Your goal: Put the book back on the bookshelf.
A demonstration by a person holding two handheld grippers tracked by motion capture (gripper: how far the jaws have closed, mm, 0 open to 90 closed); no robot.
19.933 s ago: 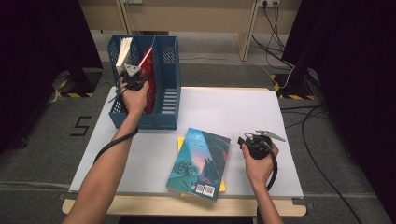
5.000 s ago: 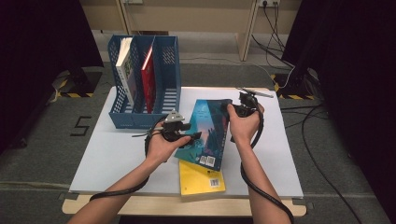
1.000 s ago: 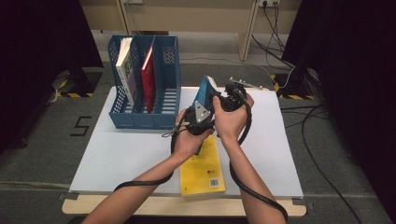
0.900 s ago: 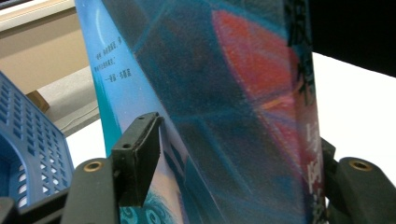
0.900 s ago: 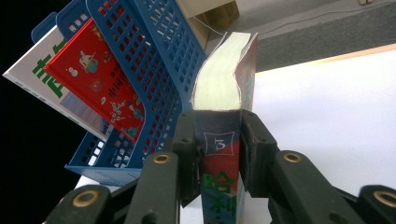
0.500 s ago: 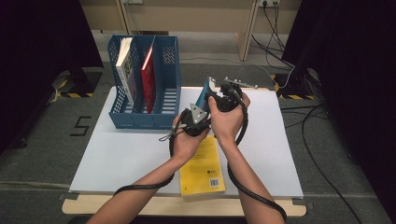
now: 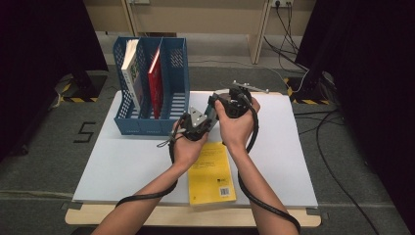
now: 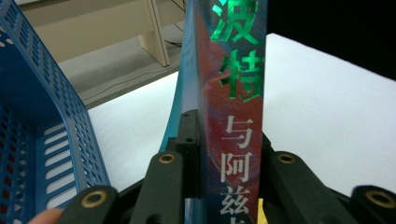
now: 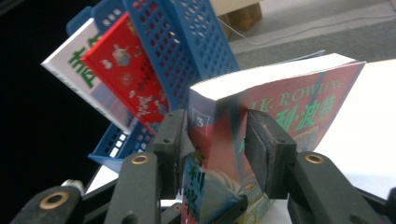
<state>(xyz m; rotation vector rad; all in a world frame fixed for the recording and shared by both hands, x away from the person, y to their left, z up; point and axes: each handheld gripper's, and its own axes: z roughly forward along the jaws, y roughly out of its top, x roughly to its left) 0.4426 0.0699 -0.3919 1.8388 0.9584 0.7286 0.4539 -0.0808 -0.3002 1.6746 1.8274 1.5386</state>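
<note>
Left claw (image 8: 224, 154) clamps upright book (image 8: 233, 93); right claw (image 9: 219, 154) seemingly loosening.

The book (image 8: 233, 93) has a glossy paper cover with shiny green foil lettering. The file rack (image 7: 151, 88) is perforated blue plastic. The counter (image 7: 132, 166) looks smooth, matt white. The yellow book (image 7: 211, 171) has a smooth paper cover.

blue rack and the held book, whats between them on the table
Nothing: bare white table separates the rack from the book, seen in the left gripper view.
</note>
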